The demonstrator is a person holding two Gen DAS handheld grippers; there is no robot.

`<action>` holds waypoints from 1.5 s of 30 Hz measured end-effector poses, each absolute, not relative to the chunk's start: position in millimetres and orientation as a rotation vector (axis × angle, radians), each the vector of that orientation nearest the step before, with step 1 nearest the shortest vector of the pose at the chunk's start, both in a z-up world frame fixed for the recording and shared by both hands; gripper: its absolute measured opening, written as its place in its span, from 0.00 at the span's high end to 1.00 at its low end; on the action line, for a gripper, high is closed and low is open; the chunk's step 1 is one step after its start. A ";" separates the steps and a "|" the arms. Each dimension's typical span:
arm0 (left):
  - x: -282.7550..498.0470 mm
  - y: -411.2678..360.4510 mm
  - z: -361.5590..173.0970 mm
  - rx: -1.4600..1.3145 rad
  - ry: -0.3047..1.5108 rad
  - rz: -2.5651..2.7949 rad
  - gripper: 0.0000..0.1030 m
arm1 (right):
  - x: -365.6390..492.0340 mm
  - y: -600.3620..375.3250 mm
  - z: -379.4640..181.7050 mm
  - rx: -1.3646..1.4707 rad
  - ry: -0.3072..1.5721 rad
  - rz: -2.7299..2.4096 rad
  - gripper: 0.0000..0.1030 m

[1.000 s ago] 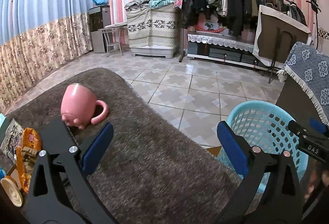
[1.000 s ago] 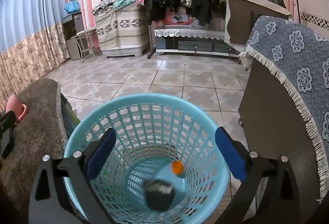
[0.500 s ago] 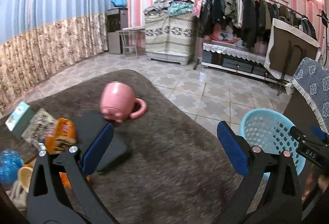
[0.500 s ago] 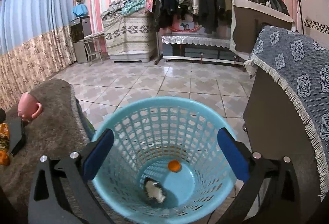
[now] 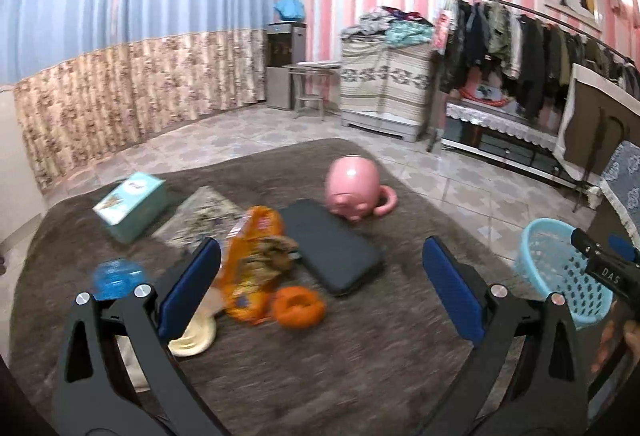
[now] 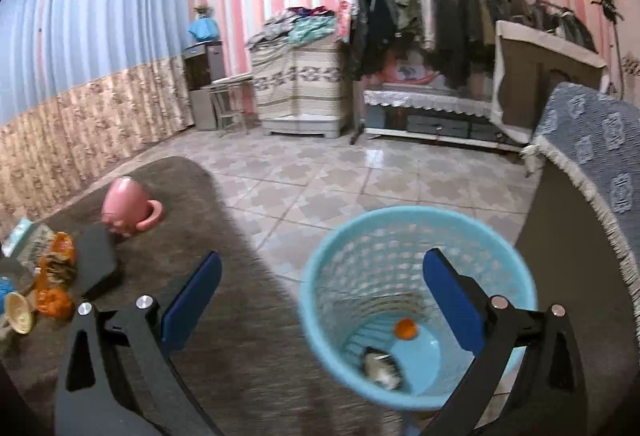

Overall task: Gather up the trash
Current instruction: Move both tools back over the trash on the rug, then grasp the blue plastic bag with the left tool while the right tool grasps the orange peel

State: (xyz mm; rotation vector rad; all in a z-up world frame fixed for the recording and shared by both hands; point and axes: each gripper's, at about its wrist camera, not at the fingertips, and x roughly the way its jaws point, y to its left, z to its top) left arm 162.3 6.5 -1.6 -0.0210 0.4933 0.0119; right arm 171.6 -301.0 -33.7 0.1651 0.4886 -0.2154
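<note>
My left gripper (image 5: 320,288) is open and empty above the brown table top (image 5: 360,364). Between and just beyond its fingers lie an orange snack bag (image 5: 252,264), an orange peel (image 5: 298,307), a cream lid (image 5: 194,336) and a blue bottle (image 5: 116,278). My right gripper (image 6: 320,302) is open and empty, over the near rim of the light blue basket (image 6: 344,276). The basket holds a small orange piece (image 6: 405,328) and a crumpled dark wrapper (image 6: 382,366). The basket also shows in the left wrist view (image 5: 560,276).
A pink mug (image 5: 352,191) lies upside down beside a black flat case (image 5: 332,246). A teal box (image 5: 132,205) and a patterned packet (image 5: 200,211) lie at the left. A cabinet with a blue patterned cloth (image 6: 592,155) stands right of the basket. Tiled floor (image 6: 360,175) lies beyond.
The left gripper has swung left and back, bringing the trash pile between its fingers. The right gripper has pulled back and left, so the basket now sits to the right.
</note>
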 end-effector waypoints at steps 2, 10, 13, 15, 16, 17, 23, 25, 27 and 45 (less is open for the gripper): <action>156.1 22.9 -2.2 -0.030 0.494 0.041 0.05 | 171.9 -289.6 -32.3 0.167 0.486 -0.195 0.04; 142.6 84.8 -16.0 -0.071 0.536 0.136 0.05 | 178.6 -245.1 -33.4 0.113 0.498 -0.110 0.04; 135.8 103.6 -24.9 -0.091 0.548 0.154 0.05 | 181.5 -238.9 -33.0 0.109 0.501 -0.096 0.04; 130.7 113.6 -28.4 -0.090 0.548 0.172 0.05 | 184.2 -232.5 -33.1 0.099 0.508 -0.086 0.04; 127.8 118.2 -30.1 -0.089 0.548 0.182 0.05 | 185.3 -230.3 -32.7 0.098 0.514 -0.079 0.04; 126.6 121.2 -31.0 -0.088 0.549 0.187 0.05 | 186.9 -227.6 -31.8 0.101 0.521 -0.071 0.04; 111.2 152.9 -39.4 -0.111 0.552 0.256 0.05 | 201.2 -201.5 -10.1 0.053 0.491 -0.027 0.04; 106.8 166.8 -45.7 -0.123 0.570 0.275 0.05 | 208.0 -191.0 -6.1 0.035 0.494 -0.009 0.04; 104.9 175.4 -51.5 -0.140 0.589 0.278 0.05 | 216.4 -180.5 -4.6 0.024 0.503 0.010 0.04; 165.0 182.7 -67.8 -0.052 0.642 0.245 0.10 | 215.8 -121.2 -55.7 -0.045 0.601 0.141 0.04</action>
